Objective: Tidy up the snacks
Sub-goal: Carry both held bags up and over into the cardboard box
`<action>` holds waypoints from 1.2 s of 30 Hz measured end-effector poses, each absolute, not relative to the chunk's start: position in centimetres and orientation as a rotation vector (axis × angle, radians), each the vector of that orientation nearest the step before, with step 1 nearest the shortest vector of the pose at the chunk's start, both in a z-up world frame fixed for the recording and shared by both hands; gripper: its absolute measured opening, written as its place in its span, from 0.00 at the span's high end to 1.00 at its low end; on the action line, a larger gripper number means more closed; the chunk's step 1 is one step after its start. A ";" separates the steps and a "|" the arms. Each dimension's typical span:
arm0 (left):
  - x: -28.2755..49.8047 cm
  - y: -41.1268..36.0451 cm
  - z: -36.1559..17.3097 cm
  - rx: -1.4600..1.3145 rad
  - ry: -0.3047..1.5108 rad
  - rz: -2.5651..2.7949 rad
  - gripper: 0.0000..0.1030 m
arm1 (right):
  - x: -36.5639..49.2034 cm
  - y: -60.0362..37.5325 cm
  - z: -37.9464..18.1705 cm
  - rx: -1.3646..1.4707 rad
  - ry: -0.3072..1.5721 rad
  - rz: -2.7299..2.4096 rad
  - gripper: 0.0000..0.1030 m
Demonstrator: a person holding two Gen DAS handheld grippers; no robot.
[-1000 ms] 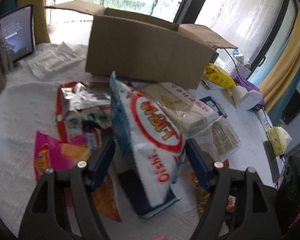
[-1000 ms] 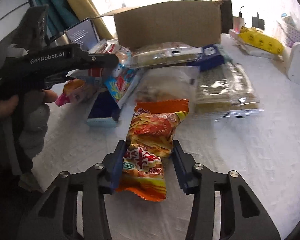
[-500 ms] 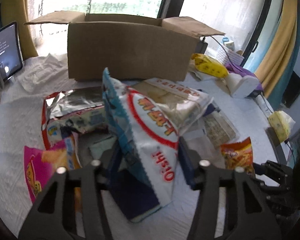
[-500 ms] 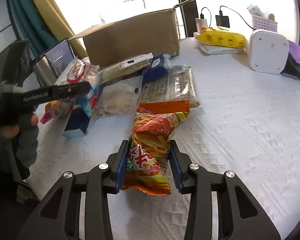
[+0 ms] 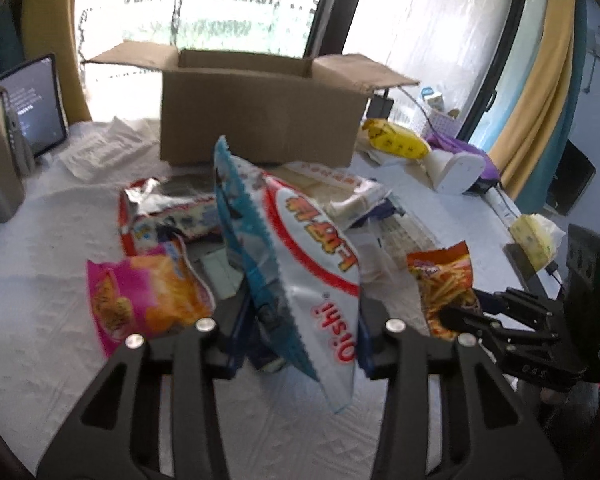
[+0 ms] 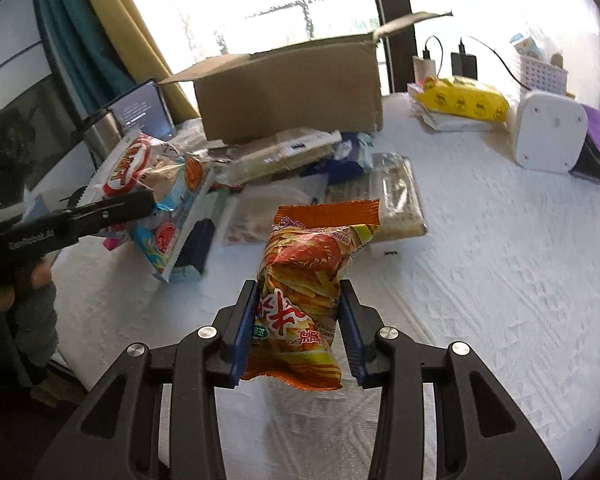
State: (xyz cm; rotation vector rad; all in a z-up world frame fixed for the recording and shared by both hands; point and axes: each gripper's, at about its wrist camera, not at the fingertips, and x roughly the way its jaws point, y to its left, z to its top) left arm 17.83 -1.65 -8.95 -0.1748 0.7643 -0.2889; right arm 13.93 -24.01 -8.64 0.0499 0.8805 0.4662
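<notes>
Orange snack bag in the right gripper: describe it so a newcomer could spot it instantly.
Start at the open cardboard box at the table's back, then come forward past the snack pile. The orange snack bag stands pinched in the right gripper. Unlike the white-and-blue bag nearby, it shows fries and red lettering.

Left gripper (image 5: 298,322) has just squeezed in on the white-and-blue crinkly Oishi snack bag (image 5: 300,264), open brown cardboard box (image 5: 260,116) right behind it.

A white bag (image 5: 300,264) with a red ring and blue serrated edge; at its 9 o'clock a pink and orange packet (image 5: 140,296). The chip bag (image 6: 304,296) is orange with red and yellow. Plain brown cardboard box (image 6: 292,92) at 12 o'clock; white textured tablecloth (image 6: 500,280).
</notes>
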 end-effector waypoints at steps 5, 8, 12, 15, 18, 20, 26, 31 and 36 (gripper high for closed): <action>16.5 -0.8 -7.3 -0.177 0.715 -0.286 0.58 | 13.3 -23.4 -7.1 0.037 0.847 0.481 0.60; 16.0 -0.5 -6.4 -0.179 0.692 -0.288 0.58 | 13.0 -23.0 -6.1 0.032 0.828 0.489 0.60; 15.6 -0.2 -5.3 -0.178 0.668 -0.288 0.58 | 12.7 -22.7 -4.6 0.027 0.799 0.495 0.60; 15.6 0.1 -4.3 -0.176 0.648 -0.287 0.58 | 12.6 -22.4 -3.2 0.020 0.772 0.499 0.60; 15.7 0.3 -3.3 -0.171 0.624 -0.288 0.58 | 12.8 -22.3 -1.9 0.012 0.741 0.502 0.60; 15.8 0.5 -2.3 -0.168 0.601 -0.286 0.58 | 13.1 -22.1 -0.9 0.006 0.719 0.503 0.60; 16.3 0.7 0.3 -0.155 0.536 -0.291 0.58 | 13.9 -21.6 1.5 -0.011 0.662 0.517 0.60; 17.1 0.7 2.3 -0.136 0.485 -0.298 0.58 | 14.8 -21.1 3.4 -0.021 0.612 0.522 0.60; 18.6 1.0 4.2 -0.122 0.436 -0.302 0.58 | 15.9 -20.7 4.8 -0.037 0.575 0.521 0.60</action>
